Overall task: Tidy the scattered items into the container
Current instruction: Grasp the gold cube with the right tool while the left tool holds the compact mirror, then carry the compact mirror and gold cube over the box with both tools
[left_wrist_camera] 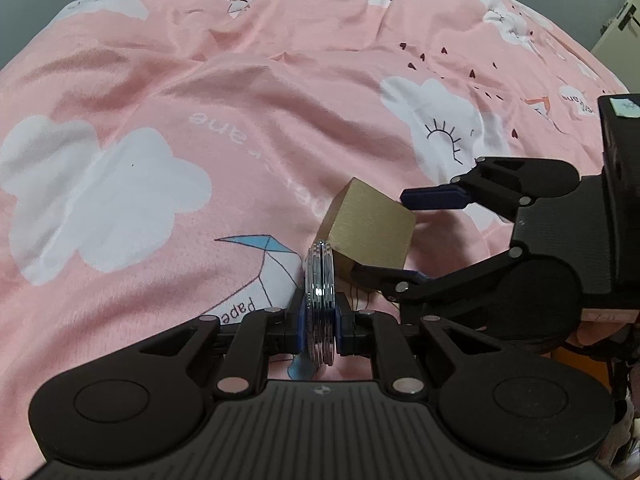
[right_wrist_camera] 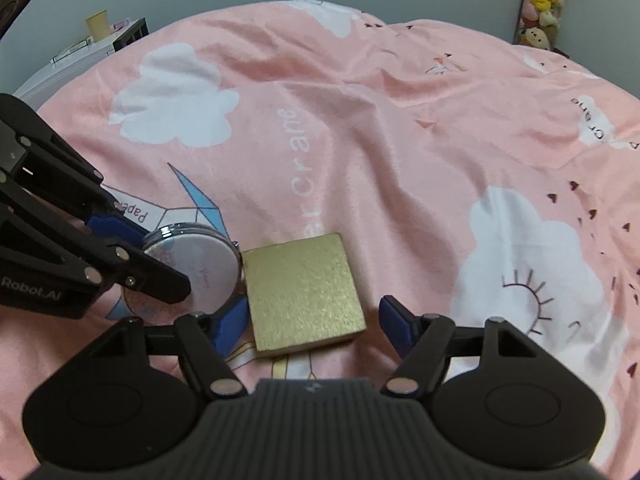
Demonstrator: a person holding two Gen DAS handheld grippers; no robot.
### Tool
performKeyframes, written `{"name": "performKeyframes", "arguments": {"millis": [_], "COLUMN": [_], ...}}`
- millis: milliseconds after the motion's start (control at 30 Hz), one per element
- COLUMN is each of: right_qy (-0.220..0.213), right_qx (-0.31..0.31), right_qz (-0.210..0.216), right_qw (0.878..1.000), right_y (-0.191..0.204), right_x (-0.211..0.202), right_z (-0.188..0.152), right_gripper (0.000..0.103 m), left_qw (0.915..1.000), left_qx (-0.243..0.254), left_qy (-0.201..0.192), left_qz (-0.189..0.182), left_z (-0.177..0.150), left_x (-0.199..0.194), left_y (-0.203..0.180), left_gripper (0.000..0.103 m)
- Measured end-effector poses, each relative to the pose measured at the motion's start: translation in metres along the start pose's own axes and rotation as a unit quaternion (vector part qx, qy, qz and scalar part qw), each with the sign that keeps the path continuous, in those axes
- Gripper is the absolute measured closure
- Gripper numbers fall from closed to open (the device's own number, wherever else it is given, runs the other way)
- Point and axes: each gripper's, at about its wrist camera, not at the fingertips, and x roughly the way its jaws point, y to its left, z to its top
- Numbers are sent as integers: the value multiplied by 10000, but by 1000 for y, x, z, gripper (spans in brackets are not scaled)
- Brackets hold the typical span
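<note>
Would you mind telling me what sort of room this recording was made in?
Most likely a bedroom: everything lies on a bed under a pink duvet printed with clouds, stuffed toys are stacked in the far corner, and a white side table stands by the wall.

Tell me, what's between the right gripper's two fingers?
The gold box sits between the right gripper's open fingers, seen in the right wrist view.

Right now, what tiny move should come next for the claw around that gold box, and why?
Probably close the right gripper on the gold box: its jaws stand open on either side of the box, not yet touching. The left gripper already clamps the round compact mirror beside it.
</note>
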Motion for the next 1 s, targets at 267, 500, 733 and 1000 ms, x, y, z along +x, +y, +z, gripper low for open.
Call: {"name": "performKeyframes", "arguments": {"millis": [267,500,733,1000], "right_qy": [137,77,-146,-639], "right_qx": [219,349,609,1183], "right_qz": [-9,-124,-398,-912], "right_qw": [9997,9993,9972,9867], "right_y": [5,16,24,31], "right_x": [-5,-48,-119,-228], "right_z": [3,-5,-30,-87], "right_gripper": [38,40,40,39], "left_qw": [10000,9998,9980,9871], "left_qx": [-15,152,347,820], "left_qy": [-37,-132,-300,-576], "left_qz": [9,-80,-434,-1252], "left_z": [-2,-14,-34,-57], "left_x": [-4,-25,-58,-93], "left_y": [-2,-20,-56,-119], "left_gripper": [88,88,88,88]}}
